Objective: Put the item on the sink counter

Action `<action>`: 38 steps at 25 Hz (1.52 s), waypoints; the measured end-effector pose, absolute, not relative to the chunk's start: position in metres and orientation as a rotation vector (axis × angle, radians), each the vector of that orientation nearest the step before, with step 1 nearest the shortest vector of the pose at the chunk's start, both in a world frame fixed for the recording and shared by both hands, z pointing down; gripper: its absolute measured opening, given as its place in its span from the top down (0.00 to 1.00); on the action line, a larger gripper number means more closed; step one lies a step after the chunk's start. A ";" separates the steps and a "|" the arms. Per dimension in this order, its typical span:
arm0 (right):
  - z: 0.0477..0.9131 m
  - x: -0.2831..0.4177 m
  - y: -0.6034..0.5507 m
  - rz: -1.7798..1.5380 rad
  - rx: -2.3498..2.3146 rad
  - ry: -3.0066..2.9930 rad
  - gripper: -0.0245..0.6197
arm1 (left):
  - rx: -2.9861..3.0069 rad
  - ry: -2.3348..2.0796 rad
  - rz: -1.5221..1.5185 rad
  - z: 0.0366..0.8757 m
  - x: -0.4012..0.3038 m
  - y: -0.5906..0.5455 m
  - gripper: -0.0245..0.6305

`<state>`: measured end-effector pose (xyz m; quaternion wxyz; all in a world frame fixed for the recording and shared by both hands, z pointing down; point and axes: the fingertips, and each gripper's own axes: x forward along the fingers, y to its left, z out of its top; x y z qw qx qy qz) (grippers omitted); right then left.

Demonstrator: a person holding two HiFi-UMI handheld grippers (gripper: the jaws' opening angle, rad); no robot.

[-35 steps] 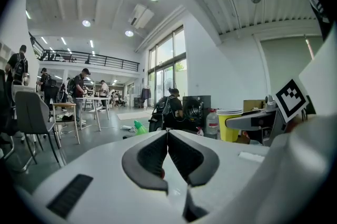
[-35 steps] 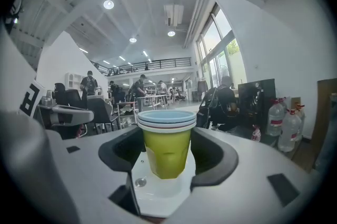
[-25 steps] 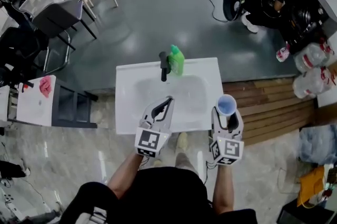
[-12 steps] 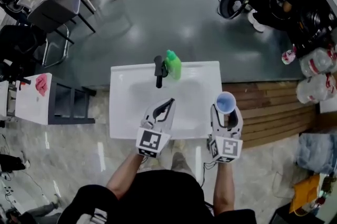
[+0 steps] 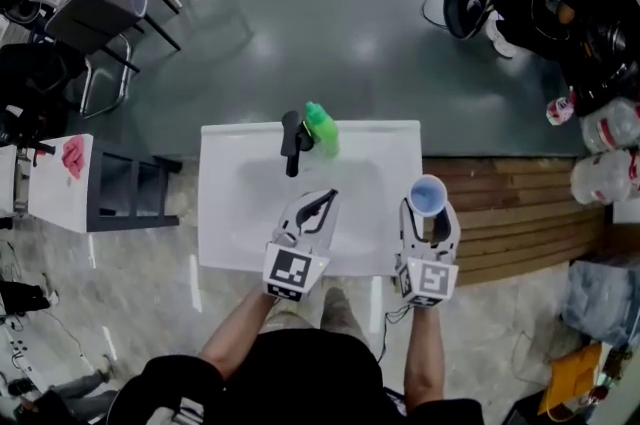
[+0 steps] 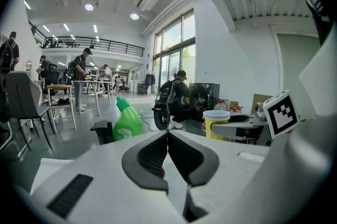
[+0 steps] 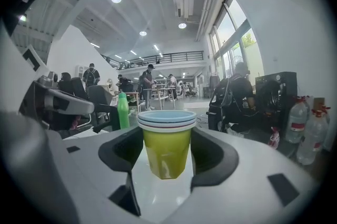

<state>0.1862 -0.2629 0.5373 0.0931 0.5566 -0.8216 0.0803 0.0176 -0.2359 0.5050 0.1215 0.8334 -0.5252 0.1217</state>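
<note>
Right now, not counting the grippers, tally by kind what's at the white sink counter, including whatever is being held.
Green plastic bottle: 1
Black faucet: 1
Yellow-green cup stack, blue rim on top, held: 1
Total: 3

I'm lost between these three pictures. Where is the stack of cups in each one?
Head view: the stack of cups is right of centre.
Left gripper view: right of centre, at mid height.
Right gripper view: dead centre, gripped in the right tongs.
Shared landmark: the green bottle, seen in all three.
</note>
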 end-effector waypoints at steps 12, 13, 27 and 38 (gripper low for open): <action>0.576 0.188 -0.309 0.288 1.602 -2.444 0.52 | 2.370 -1.521 0.388 0.541 0.025 -0.271 0.96; 0.579 0.187 -0.312 0.293 1.598 -2.442 0.52 | 2.370 -1.519 0.391 0.543 0.025 -0.273 0.96; 0.628 0.182 -0.349 0.311 1.523 -2.430 0.52 | 2.316 -1.499 0.414 0.576 0.025 -0.295 0.96; 0.654 0.183 -0.358 0.317 1.528 -2.437 0.52 | 2.290 -1.473 0.440 0.596 0.025 -0.296 0.96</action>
